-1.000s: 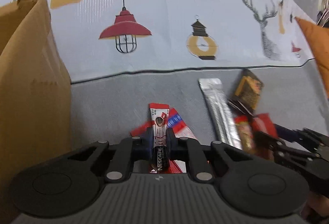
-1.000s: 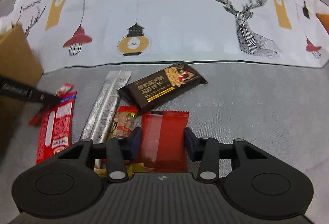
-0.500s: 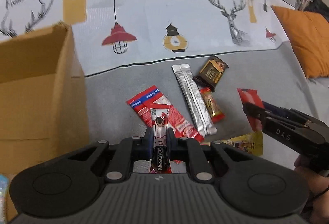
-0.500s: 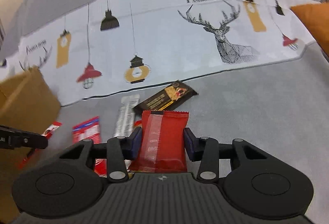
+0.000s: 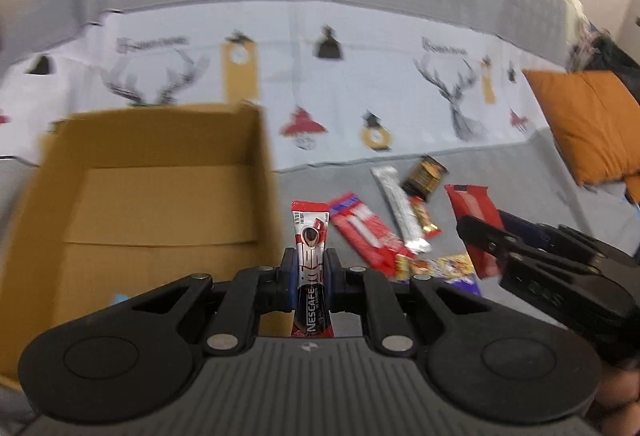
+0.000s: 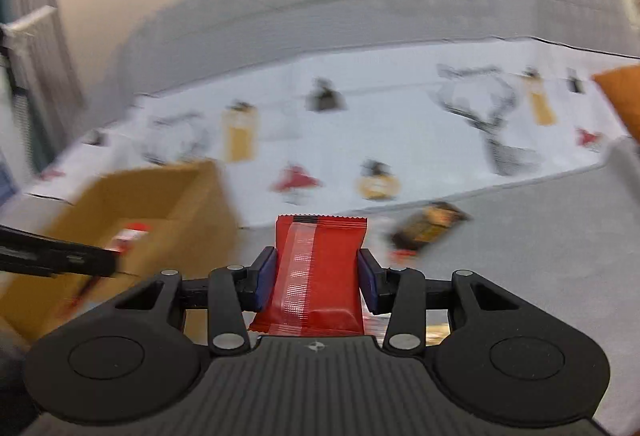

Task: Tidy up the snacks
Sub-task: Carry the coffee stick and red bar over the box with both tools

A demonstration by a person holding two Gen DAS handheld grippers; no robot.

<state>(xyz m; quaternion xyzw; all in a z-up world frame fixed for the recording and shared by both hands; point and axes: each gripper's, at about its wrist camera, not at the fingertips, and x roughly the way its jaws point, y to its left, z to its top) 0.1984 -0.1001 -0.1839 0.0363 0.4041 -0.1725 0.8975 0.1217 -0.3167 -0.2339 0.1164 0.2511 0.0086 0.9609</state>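
Now pinching a Nescafé coffee stick (image 5: 311, 248) upright in the left gripper (image 5: 310, 270), jaws pressed against its narrow sides, top end pointing toward 12 o'clock. Clamping a red snack packet (image 6: 318, 268) in the right gripper (image 6: 316, 274), blue pads (image 6: 265, 276) tight on both long edges, packet standing nearly upright. Seen in the left wrist view at 9 to 10 o'clock of the stick: open cardboard box (image 5: 160, 203), flaps folded flat on its floor. At 1 to 2 o'clock, loose on the grey sofa seat (image 5: 500, 171): a red flat sachet (image 5: 366, 232), a silver stick (image 5: 398, 211), a small gold-red bar (image 5: 424, 222), a dark brown packet (image 5: 426, 175), and a purple-yellow wrapper (image 5: 456, 268) partly hidden behind the gripper. At 3 o'clock: the other gripper with its red packet. Further right, an orange cushion (image 5: 592, 123). Behind everything, a white printed cloth (image 5: 360, 83) with lamps and deer, blurred in both views.
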